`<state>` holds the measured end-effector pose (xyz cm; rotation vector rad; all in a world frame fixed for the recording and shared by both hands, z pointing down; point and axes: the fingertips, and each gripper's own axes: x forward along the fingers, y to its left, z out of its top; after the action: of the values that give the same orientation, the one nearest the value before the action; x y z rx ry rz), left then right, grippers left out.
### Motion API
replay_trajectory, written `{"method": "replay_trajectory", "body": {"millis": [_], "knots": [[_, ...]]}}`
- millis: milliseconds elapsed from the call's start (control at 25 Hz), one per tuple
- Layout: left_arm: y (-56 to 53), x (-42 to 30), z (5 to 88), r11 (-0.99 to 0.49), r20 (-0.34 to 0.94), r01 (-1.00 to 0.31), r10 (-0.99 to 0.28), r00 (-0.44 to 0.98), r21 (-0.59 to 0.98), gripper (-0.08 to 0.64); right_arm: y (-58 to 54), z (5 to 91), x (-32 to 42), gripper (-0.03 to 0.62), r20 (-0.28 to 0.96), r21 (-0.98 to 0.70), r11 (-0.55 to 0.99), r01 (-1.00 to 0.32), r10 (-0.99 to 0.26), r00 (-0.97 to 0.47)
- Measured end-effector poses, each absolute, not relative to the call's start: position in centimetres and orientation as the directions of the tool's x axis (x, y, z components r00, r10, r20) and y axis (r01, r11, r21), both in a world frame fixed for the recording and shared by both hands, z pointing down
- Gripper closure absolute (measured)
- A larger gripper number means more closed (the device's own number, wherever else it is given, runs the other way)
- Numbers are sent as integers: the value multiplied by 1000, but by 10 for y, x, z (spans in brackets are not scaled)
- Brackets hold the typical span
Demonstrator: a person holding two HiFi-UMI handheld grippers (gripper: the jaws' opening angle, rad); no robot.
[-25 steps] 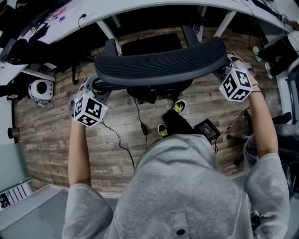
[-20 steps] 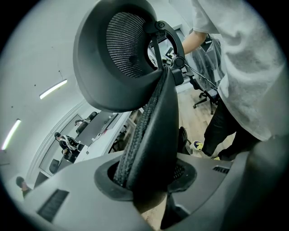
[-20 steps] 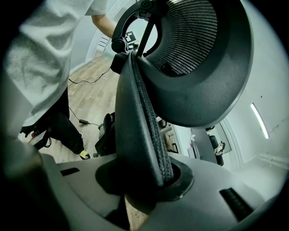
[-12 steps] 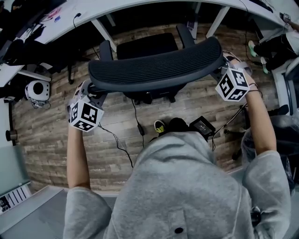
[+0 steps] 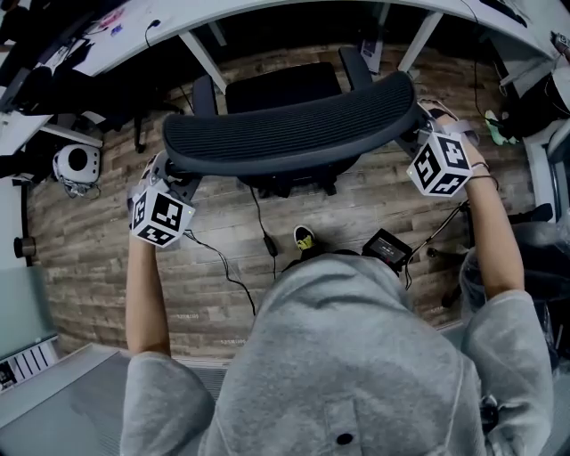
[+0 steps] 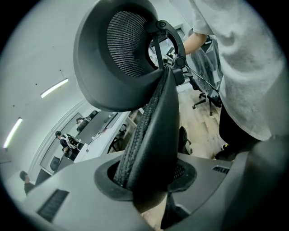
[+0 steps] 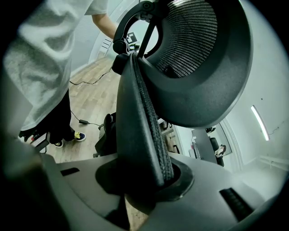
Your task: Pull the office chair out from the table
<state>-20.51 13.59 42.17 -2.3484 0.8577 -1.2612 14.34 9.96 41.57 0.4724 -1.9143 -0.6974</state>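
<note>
Office chair [image 5: 294,134] clamped at both ends of its back
The left hand-held gripper [image 5: 172,174] and right hand-held gripper [image 5: 420,135] each pinch its mesh edge; it stands on the wood-plank floor [image 5: 89,258] by the white desk [image 5: 294,11], cables [image 5: 223,272] trailing nearby.

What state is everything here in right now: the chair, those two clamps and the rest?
chair, upright, seat near the table's edge, back gripped at both sides.
left gripper, shut on the chair back's left edge.
right gripper, shut on the chair back's right edge.
table, standing, clutter at its left end.
cable, lying loose on the floor.
</note>
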Motion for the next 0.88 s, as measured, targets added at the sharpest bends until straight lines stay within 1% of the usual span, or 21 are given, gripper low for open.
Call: {"method": "replay_trajectory", "body": {"millis": [880], "knots": [[213,-194,422,-752,631,-368,-660,408,-547,408,164,415,152,465,677,658,753,2,-590,-440]]}}
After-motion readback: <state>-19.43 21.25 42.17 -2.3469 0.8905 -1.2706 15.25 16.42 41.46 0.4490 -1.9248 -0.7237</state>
